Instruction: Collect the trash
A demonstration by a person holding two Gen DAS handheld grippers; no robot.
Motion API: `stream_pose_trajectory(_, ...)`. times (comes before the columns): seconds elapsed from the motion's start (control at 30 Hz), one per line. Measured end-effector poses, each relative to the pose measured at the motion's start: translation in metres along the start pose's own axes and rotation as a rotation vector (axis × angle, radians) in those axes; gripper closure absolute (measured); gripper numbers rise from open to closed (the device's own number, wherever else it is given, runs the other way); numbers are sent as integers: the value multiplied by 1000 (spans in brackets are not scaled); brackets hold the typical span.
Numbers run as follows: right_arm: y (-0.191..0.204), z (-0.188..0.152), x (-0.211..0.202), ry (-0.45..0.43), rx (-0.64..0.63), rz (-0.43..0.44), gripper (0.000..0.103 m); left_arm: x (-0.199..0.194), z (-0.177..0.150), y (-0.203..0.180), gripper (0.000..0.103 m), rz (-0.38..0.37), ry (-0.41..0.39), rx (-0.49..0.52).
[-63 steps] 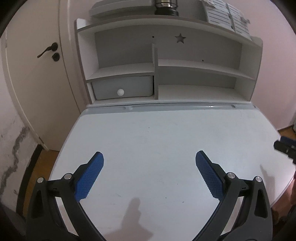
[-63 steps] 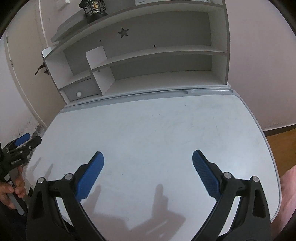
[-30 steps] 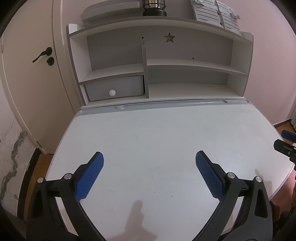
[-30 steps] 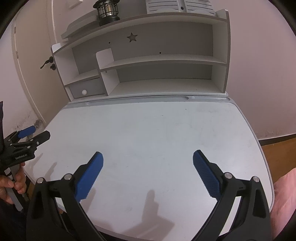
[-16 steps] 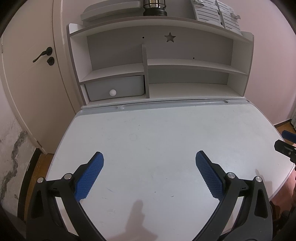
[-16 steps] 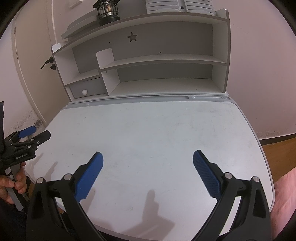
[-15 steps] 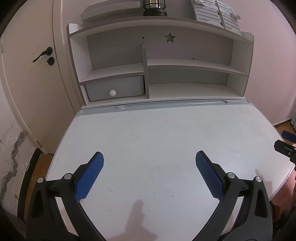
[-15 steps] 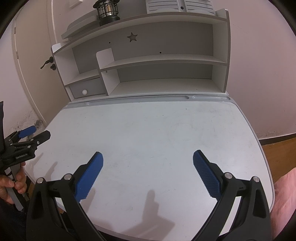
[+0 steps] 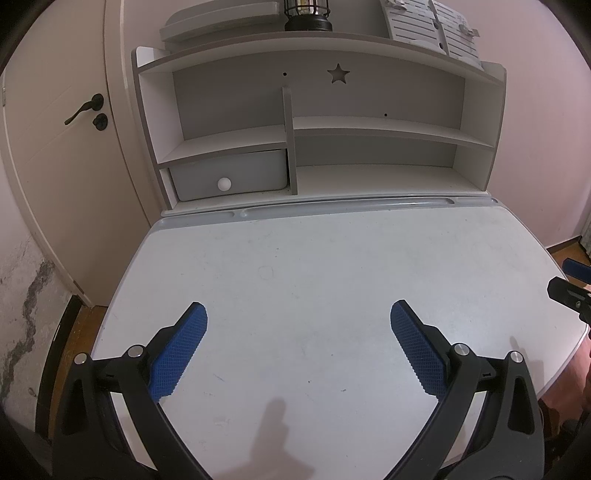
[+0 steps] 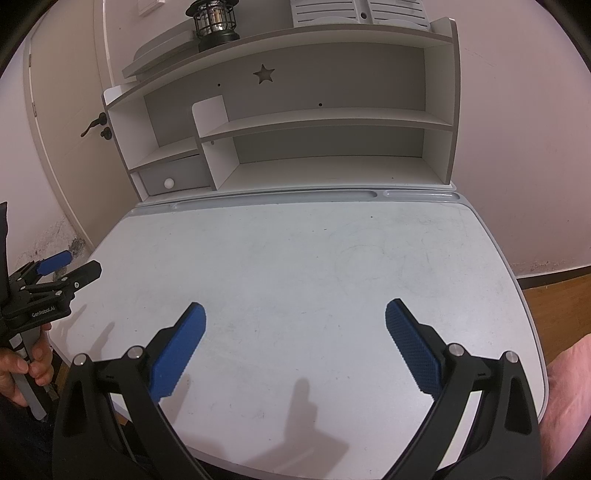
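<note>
Left wrist view: we hold left gripper and right gripper unmoved, fingers spread, empty; tabletop before shelf unit trash-free.

Desk: our white-topped desk lies ahead of us.
Behind it: tiered white shelf unit; small grey drawer at lower left.
On top: black caged lantern.
Left: cream door.
</note>
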State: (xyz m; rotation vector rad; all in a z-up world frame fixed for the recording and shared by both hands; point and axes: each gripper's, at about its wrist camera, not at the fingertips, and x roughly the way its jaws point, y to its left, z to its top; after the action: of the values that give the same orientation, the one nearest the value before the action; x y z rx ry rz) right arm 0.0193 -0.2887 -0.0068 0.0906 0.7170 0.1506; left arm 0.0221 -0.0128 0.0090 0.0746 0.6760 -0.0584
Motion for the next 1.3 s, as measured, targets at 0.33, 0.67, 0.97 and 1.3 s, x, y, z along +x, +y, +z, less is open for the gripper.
stream_pose_trajectory(0.33,0,0,0,-1,1,0,9,1,-1,-1,6,1,4,2)
stream_pose_trajectory(0.67,0,-1,0,1,-3,1,8,3,-2,-2,6,-1,8,5)
stream_pose_trajectory(0.97,-1,-1,0,2,-6,2,8,3,-3,-2,6,-3,14,5)
stream_pose_trajectory(1.3,-1,-1,0,3,-5,2,8,5,-2,-1,6,-1,24,4)
